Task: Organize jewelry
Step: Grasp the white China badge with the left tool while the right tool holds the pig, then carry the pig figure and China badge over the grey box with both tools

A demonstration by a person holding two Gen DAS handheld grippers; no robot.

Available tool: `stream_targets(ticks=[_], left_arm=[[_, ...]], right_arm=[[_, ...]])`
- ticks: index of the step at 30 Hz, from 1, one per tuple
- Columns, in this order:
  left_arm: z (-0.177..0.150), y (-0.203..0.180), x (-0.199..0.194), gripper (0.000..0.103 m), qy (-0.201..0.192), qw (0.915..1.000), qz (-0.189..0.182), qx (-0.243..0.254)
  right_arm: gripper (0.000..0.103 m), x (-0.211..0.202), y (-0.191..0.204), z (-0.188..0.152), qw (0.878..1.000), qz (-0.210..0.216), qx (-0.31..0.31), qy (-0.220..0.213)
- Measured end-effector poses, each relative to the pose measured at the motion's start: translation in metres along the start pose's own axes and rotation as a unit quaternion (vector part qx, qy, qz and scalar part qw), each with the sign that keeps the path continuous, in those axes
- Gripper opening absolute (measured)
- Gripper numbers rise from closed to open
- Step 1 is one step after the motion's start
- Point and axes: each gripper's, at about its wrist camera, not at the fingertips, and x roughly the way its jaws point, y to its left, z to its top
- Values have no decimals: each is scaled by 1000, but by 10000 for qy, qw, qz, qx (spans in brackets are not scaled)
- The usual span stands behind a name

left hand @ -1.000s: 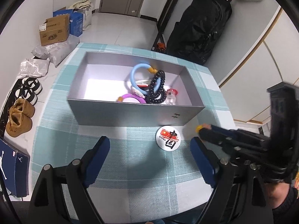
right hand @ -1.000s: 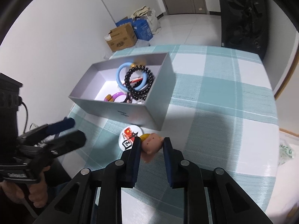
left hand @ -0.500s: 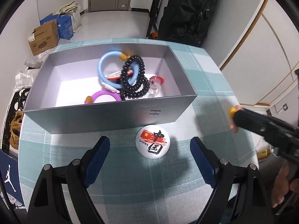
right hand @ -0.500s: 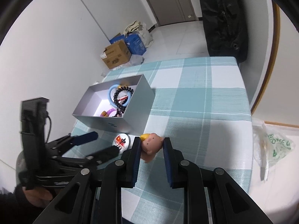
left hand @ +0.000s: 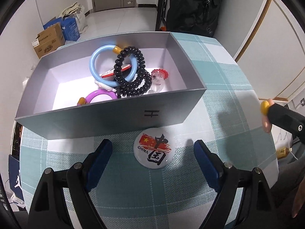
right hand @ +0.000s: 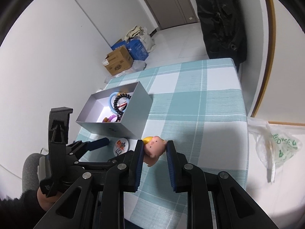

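The right gripper [right hand: 154,149] pinched a small pig figure [right hand: 154,149] between its 2 pads, above the checked tablecloth [right hand: 200,103]. The left gripper [left hand: 152,152] was spread wide around a round badge [left hand: 154,147], not touching it, just beside the grey box [left hand: 106,118] of bracelets.

White walls [right hand: 57,57] enclose a pale tiled floor [left hand: 122,17]. Cardboard boxes [left hand: 48,42] stand beside the left wall. A black bag [left hand: 194,5] stands behind the checked tablecloth [right hand: 200,105].

Box wall [left hand: 114,112] hides purple ring's [left hand: 101,97] front.
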Motion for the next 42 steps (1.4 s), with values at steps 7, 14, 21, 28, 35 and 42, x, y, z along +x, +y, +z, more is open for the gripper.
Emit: stream_targets(ticks=[7,14,21,28,35,42], left_arm=[[-1,2,-3,55,-52,9999,140,45],[2,5,-3,38,6,10000,83,13],[2,8,-4,38,49,10000,-35,-30],[-1,18,-8,38,99,9999,5,-79],[-4,35,-27,38,-63,9992,-201,-336],[6,44,-60,38,-643,9945,-532,-630]], right_arm=[[23,1,-1,0,9999,72,95,25],[23,3,-1,-1,9999,63,96,44],[23,5,0,-1,9999,28,121,54],[23,6,7,1,10000,55,48,8],[23,-2,20,8,9995,186,-59,-248],[23,0,38,18,9985,374,-115,-381]])
